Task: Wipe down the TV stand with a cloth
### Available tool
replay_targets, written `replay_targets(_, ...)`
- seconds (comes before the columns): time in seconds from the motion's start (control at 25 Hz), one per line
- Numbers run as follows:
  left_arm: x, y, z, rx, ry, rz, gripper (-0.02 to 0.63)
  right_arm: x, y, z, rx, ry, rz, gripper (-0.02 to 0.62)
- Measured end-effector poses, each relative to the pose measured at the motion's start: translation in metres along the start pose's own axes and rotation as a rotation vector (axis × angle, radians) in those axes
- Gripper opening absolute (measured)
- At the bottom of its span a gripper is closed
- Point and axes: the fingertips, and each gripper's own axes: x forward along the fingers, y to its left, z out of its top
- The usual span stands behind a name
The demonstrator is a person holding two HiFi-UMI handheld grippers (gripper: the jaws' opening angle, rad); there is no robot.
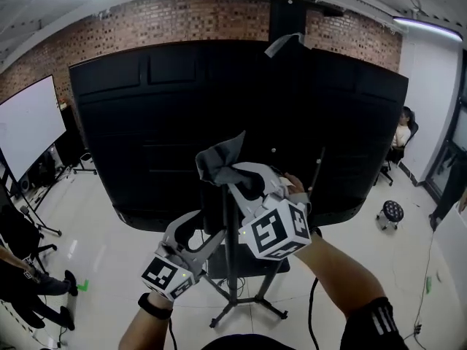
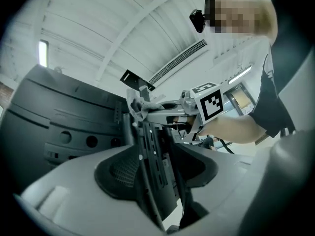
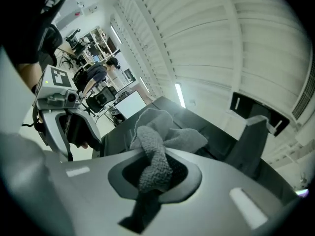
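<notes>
My right gripper (image 1: pixel 239 183) pinches the grey cloth (image 1: pixel 221 159) atop the TV stand post (image 1: pixel 230 265), which my left gripper (image 2: pixel 155 173) clamps; its base (image 1: pixel 244 308) seemingly awaits wiping.

Both forearms stretched forward. The right gripper (image 1: pixel 235 175), held above the left, had its 2 jaws clamped on the cloth (image 3: pixel 155 151). The left gripper (image 1: pixel 211 233) pinched the stand's column (image 2: pixel 149 149) between its jaws.
</notes>
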Motion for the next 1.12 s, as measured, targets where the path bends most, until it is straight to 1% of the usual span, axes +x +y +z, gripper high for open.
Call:
replay_targets(0.12,-0.027,0.031,0.004,0.011,-0.004,0.039,0.252,0.043,0.025,0.021,-0.032,0.021,0.034,0.032)
replay_targets(0.32,-0.067,0.071,0.007,0.014,-0.006,0.086,0.252,0.107,0.06,0.04,-0.155,0.125,0.072,0.032)
replay_targets(0.48,-0.087,0.09,0.004,-0.007,-0.008,0.107,0.252,0.146,0.076,0.05,-0.261,0.184,0.069,0.032)
replay_targets(0.64,-0.096,0.098,-0.002,-0.026,-0.007,0.105,0.252,0.177,0.083,0.05,-0.376,0.255,0.059,0.032)
replay_targets(0.8,-0.101,0.102,-0.006,-0.04,-0.004,0.094,0.252,0.184,0.081,0.036,-0.476,0.346,0.048,0.032)
replay_targets(0.96,-0.098,0.097,-0.008,-0.046,-0.002,0.068,0.252,0.174,0.072,0.022,-0.519,0.398,0.033,0.031)
replay_targets(1.12,-0.09,0.088,-0.01,-0.057,-0.004,0.035,0.252,0.157,0.061,0.002,-0.57,0.471,0.02,0.031)
